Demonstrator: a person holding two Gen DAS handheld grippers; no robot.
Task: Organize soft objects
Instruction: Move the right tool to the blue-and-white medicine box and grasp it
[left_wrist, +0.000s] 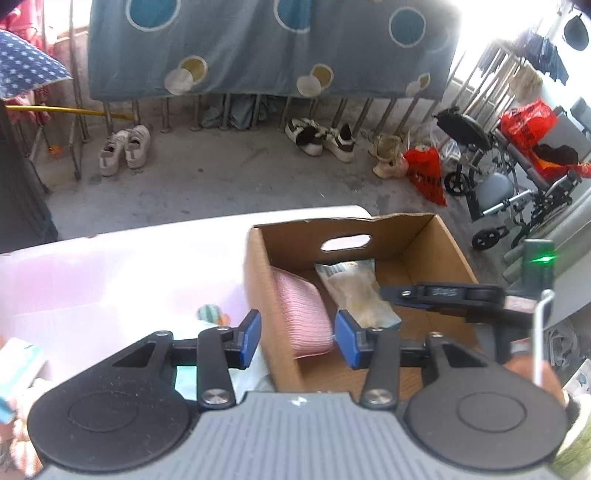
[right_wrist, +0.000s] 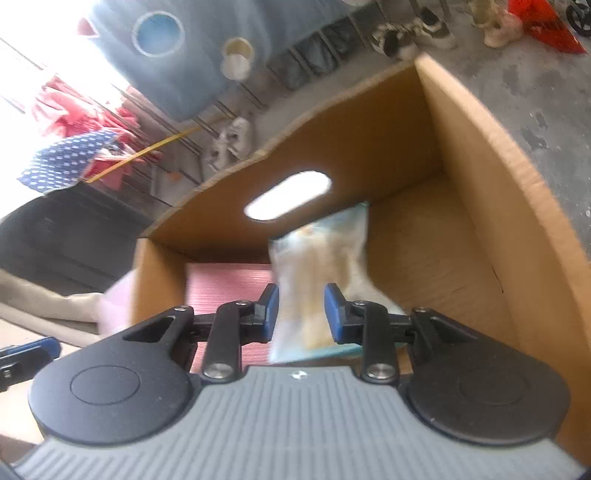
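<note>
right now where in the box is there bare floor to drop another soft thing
The cardboard box has bare floor on its right side, between the clear packet and the right wall. The left side is crowded: the pink cushion fills it against the left wall, with the packet right beside it and the right claw over the packet.

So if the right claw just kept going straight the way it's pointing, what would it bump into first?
Most likely the clear plastic packet with pale contents, which lies between the right claw fingers inside the brown cardboard box. Past it is the box's end wall with the handle slot, though depth is hard to judge.
</note>
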